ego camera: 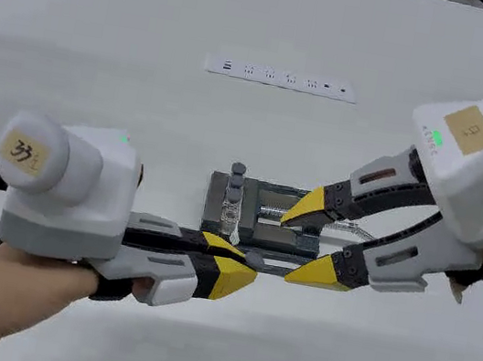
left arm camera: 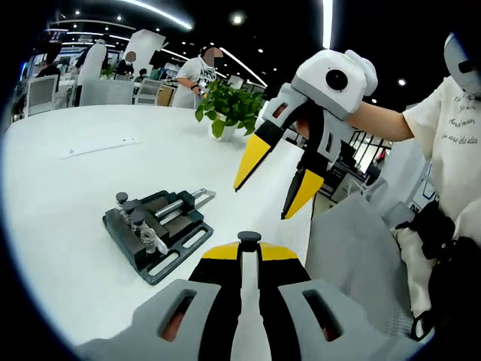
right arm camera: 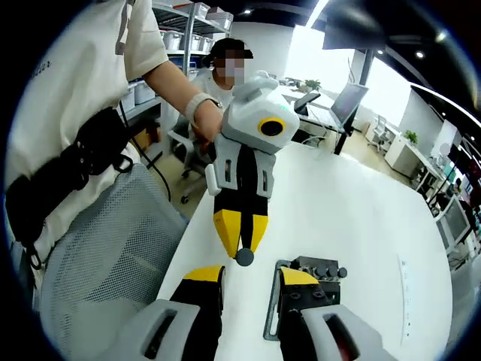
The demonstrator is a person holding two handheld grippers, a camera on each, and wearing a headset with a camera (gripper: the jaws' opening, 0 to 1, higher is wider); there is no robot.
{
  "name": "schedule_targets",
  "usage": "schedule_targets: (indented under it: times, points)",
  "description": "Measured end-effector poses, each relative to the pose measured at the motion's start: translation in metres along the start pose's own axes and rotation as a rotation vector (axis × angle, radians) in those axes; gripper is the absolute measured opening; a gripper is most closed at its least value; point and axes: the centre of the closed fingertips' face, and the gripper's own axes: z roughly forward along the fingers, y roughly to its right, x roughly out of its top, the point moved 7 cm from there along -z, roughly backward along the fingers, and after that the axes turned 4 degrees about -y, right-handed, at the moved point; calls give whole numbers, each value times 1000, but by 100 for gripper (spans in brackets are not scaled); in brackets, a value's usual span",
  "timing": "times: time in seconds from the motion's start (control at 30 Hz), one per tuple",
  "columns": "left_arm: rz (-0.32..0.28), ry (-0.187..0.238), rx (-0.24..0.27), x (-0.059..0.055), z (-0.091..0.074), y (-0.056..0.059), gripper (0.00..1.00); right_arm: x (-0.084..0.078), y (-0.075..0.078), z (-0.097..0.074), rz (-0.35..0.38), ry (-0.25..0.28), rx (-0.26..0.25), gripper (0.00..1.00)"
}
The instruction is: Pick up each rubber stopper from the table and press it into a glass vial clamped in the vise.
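left gripper: my left gripper (ego camera: 249, 274) has its yellow-tipped jaws pinched nearly together on a stopper. The tips sit just off the near edge of the vise, up off the table.
stopper: dark grey rubber stopper (left arm camera: 249, 239), held at the very tips, cap end poking out past them. From the right gripper view it hangs (right arm camera: 244, 257) beside the vise, not touching it.
right gripper: my right gripper (ego camera: 305, 245) is spread wide with nothing between the jaws, over the right end of the vise. In the left gripper view it (left arm camera: 267, 197) is raised above the table, tips pointing down.
vise: small dark bench vise (ego camera: 274, 206), flat on the table, screw handle sticking out to my right.
vials: a row of glass vials (ego camera: 234, 196) is clamped along the vise's left end. Three carry dark stoppers; the nearest one (left arm camera: 150, 241) is clear glass and its mouth looks bare.
table: white, matte table (ego camera: 106, 47), wide and plain.
power strip: a white power strip (ego camera: 282, 78) lies flat on the table beyond the vise, well apart from it.
plant: green potted plant (left arm camera: 229, 105) at the far table edge.
chair: grey mesh chair (right arm camera: 113, 248) pulled up at the table's side.
room: open office with ceiling light strips, shelving with bins, desks with monitors, and people in the background.
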Motion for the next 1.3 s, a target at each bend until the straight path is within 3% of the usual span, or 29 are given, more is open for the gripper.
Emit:
schedule_targets:
  times: [0.2,0.53,1.3]
  points:
    - [72,-8,24,2,2,5,3,2,-2,6,-22,-44,91,23]
    - [158,-44,35,0,4,11,3,4,-8,17,-38,-59,135,19]
    - [169,-46,23,-1,4,14,3,4,-9,25,-54,-73,163,9]
